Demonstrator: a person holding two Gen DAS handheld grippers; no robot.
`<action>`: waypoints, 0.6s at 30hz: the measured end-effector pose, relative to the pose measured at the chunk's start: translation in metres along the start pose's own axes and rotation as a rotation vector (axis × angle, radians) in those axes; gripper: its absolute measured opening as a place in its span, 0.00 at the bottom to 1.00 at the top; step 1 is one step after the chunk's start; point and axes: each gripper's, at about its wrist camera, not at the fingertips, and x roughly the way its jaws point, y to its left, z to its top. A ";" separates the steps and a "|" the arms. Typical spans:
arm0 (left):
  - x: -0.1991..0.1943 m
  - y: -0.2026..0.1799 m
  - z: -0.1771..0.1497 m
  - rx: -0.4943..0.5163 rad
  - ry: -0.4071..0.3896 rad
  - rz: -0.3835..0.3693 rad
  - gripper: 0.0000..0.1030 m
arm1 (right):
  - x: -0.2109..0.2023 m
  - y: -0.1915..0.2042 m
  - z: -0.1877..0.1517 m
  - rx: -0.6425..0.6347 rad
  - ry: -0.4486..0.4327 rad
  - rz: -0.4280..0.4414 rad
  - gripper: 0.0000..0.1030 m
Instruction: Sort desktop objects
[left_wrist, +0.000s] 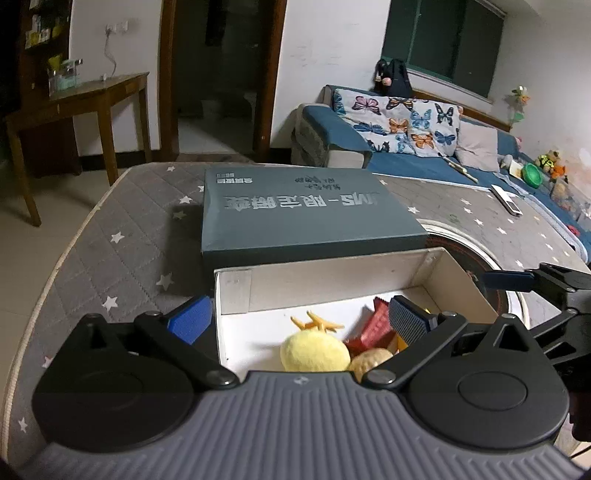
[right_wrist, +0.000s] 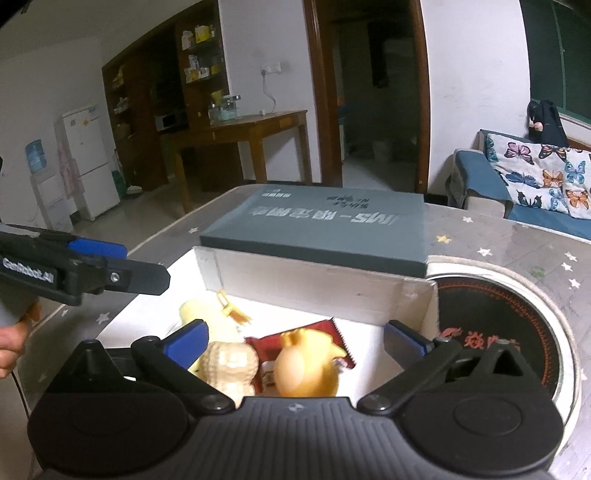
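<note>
A white open box (left_wrist: 325, 280) stands on the star-patterned table and holds several small items. In the left wrist view they are a yellow plush (left_wrist: 314, 352) with orange feet, a peanut-shaped toy (left_wrist: 369, 363) and a red packet (left_wrist: 376, 325). My left gripper (left_wrist: 299, 321) is open above the box's near left corner, with nothing between its fingers. The right wrist view shows the peanut toy (right_wrist: 231, 363), a yellow duck-like toy (right_wrist: 306, 369), the red packet (right_wrist: 332, 332) and the pale plush (right_wrist: 195, 312). My right gripper (right_wrist: 295, 339) hangs open over them, empty.
A grey-blue lid (left_wrist: 303, 214) with printed lettering lies flat just behind the box. A round black cooktop (right_wrist: 498, 332) is set into the table right of the box. The other gripper enters from the side in each view: the right one (left_wrist: 509, 278), the left one (right_wrist: 129, 262). A blue sofa (left_wrist: 424, 162) stands beyond the table.
</note>
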 end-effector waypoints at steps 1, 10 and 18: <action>0.003 0.001 0.002 -0.008 0.004 0.003 1.00 | 0.001 -0.002 0.002 0.001 -0.002 -0.004 1.00; 0.025 0.009 0.022 -0.025 0.017 0.035 1.00 | 0.015 -0.023 0.020 0.016 -0.006 -0.020 1.00; 0.051 0.029 0.046 -0.064 0.021 0.044 1.00 | 0.031 -0.045 0.040 0.040 -0.022 -0.041 1.00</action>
